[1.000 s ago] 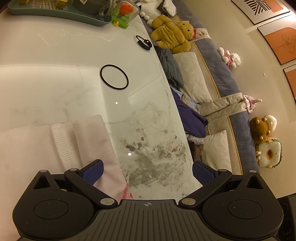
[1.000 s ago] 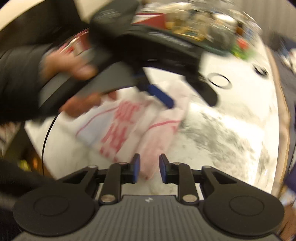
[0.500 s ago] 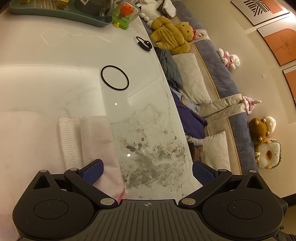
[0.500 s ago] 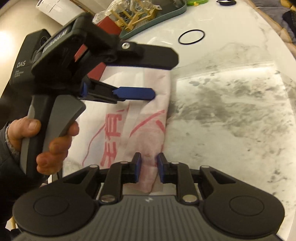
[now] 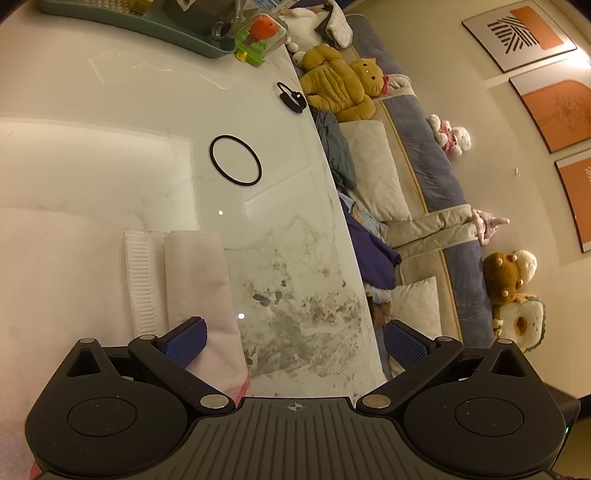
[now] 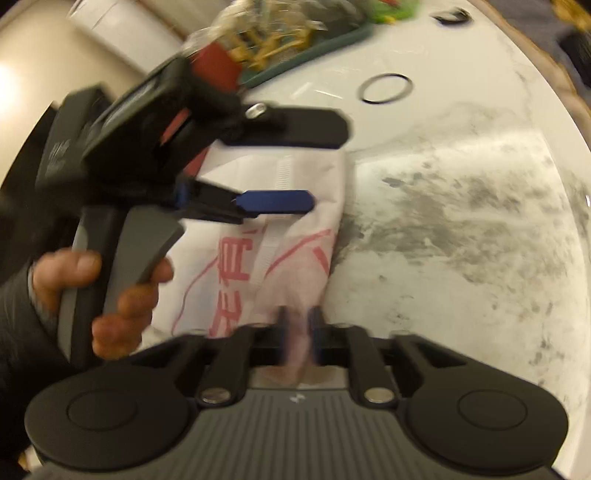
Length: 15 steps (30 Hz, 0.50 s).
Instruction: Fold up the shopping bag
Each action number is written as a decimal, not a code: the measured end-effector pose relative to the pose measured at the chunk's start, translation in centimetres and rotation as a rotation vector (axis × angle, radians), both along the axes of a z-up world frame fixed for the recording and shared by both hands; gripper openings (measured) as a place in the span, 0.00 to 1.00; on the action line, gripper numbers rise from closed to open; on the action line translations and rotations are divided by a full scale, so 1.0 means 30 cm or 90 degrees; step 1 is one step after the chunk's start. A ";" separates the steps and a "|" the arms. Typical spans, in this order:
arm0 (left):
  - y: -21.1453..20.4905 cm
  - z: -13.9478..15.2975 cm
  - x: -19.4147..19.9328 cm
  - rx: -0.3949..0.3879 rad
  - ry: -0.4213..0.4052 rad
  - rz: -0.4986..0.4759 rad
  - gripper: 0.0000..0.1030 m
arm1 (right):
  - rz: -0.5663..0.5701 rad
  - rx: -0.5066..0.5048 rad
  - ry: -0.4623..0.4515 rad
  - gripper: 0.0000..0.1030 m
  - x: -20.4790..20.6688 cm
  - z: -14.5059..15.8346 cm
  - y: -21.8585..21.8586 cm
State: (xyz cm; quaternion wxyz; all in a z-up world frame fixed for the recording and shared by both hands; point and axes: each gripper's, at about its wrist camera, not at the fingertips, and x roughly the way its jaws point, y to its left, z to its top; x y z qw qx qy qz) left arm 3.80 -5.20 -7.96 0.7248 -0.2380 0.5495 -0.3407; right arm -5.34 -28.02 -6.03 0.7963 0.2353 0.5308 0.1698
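Note:
The white shopping bag [image 5: 192, 280] with red print lies flat on the marble table [image 5: 110, 110], its right side folded over into a narrow strip. My left gripper [image 5: 295, 343] is open wide, with its left finger over that strip and its right finger past the table's edge. From the right wrist, the left gripper [image 6: 327, 166] hovers over the bag [image 6: 306, 266], held by a person's hand [image 6: 125, 295]. My right gripper [image 6: 299, 325] has the near end of the folded strip between its fingers. Its jaws are opening, though the blurred pads still touch the fabric.
A black ring [image 5: 235, 159] lies on the table beyond the bag, with a small black clip [image 5: 291, 98] near the right edge. A teal tray [image 5: 147, 26] of clutter stands at the far end. A sofa [image 5: 369, 177] with cushions and plush toys runs along the table's right side.
The right gripper has rolled and come down with the bag's fold between its fingers. The folded strip now lies straighter and flatter. The left gripper has stayed open and nearly still.

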 end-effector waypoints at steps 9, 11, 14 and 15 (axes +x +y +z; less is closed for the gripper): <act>0.026 -0.014 0.004 -0.025 0.008 0.013 1.00 | -0.004 -0.066 0.028 0.10 0.021 -0.030 0.093; 0.028 -0.015 0.004 -0.027 0.009 0.014 1.00 | 0.025 -0.114 0.007 0.05 0.016 -0.016 0.123; 0.034 -0.016 0.003 -0.031 0.013 0.021 1.00 | 0.076 -0.196 -0.031 0.04 0.002 0.012 0.170; 0.041 -0.018 0.002 -0.036 0.019 0.030 1.00 | 0.098 -0.230 -0.049 0.03 -0.005 0.020 0.193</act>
